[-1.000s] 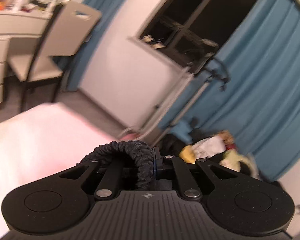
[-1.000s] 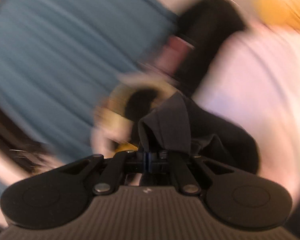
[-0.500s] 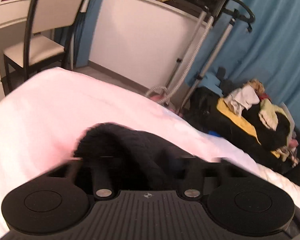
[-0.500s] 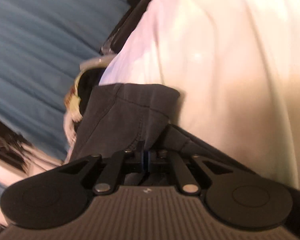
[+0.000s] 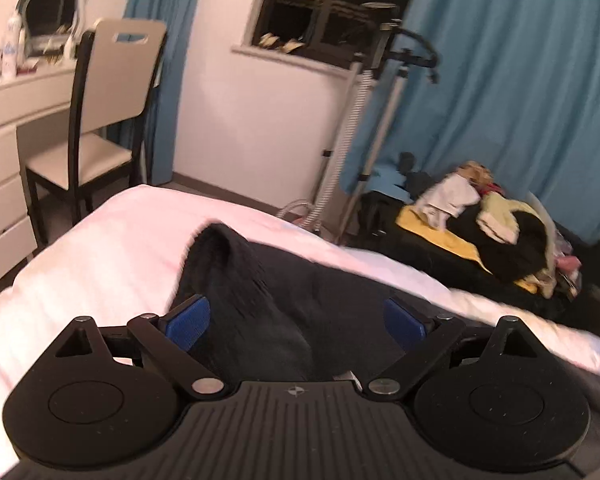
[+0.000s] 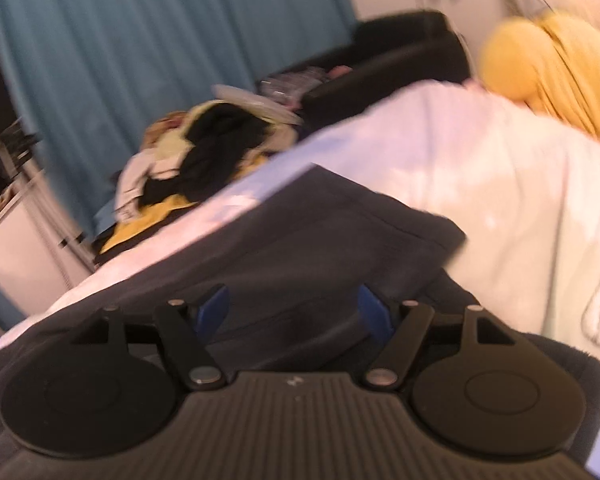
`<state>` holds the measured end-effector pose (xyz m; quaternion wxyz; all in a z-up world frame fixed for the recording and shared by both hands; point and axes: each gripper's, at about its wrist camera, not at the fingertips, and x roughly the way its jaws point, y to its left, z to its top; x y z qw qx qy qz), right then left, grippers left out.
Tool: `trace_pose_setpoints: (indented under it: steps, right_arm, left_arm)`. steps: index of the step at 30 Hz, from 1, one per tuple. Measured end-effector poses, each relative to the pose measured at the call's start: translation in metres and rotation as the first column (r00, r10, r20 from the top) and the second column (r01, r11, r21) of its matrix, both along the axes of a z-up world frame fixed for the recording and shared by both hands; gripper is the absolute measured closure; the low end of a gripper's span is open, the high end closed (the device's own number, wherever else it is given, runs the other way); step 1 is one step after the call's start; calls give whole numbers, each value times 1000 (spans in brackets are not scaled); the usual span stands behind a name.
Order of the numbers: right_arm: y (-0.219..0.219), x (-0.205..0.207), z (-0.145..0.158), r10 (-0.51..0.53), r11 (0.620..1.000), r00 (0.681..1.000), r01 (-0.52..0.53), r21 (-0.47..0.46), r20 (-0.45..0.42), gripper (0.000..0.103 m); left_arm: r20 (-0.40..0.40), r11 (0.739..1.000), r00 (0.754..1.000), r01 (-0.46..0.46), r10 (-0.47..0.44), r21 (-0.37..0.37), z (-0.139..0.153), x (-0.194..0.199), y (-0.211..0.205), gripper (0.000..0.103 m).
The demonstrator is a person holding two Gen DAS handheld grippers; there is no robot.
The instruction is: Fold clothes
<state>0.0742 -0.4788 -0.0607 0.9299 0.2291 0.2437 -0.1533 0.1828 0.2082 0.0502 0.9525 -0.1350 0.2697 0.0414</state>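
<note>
Dark knit fabric, a garment (image 5: 260, 300) of near-black cloth, lay spread over the pale pink bed cover (image 5: 112, 248), one ribbed fold standing up in a ridge. Seen in the left wrist view, from the left: a white dressing table (image 5: 4, 120) with bottles, a cream chair (image 5: 116, 92) with black legs, a dark window (image 5: 324, 4) between teal curtains (image 5: 520, 80), a garment steamer stand (image 5: 364, 128), then a heap of mixed clothes (image 5: 496, 228) on a black surface beyond the bed. Left gripper (image 5: 296, 320) low over the garment, jaws opening and already wide, blue pads (image 5: 188, 320) clear of the cloth, the raised fold lying loose between them, nothing gripped. Seen in the right wrist view, blurred, from the left: teal curtain (image 6: 160, 40), the same clothes heap (image 6: 204, 148), the garment's flat hemmed corner (image 6: 340, 232) resting on the bed cover (image 6: 500, 168), a yellow cushion (image 6: 540, 60) at far right. Right gripper (image 6: 294, 312) just above that corner, jaws opening, roughly two-thirds apart, cloth beneath and between the blue pads (image 6: 374, 312) but not pinched.
</note>
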Motion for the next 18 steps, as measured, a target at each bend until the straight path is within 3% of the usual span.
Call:
trace_pose_setpoints:
  steps: [3,7,10,14,18]
  right_arm:
    - [16,8,26,60,998,998,-59,-37,30,30]
    - [47,2,40,126,992,989,-126,-10,71,30]
    - [72,-9,46,177,983,983,-175,-61,44,31]
    - [92,-8,26,261,963,965,-263,-52,-35,31]
    - [99,11,9,272,960,960,-275,-47,-62,34]
  left_arm:
    - [2,999,999,52,-52,17,-3,-35,-54,8]
    - [22,987,987,156,-157,30,-7,-65,-132,8]
    - [36,974,975,217,-220,66,-18,-77,-181,7]
    - [26,951,957,285,-291,121,-46,-85,-228,7]
    - [-9,937,946,324,-325,132,-79,-86,-245,7]
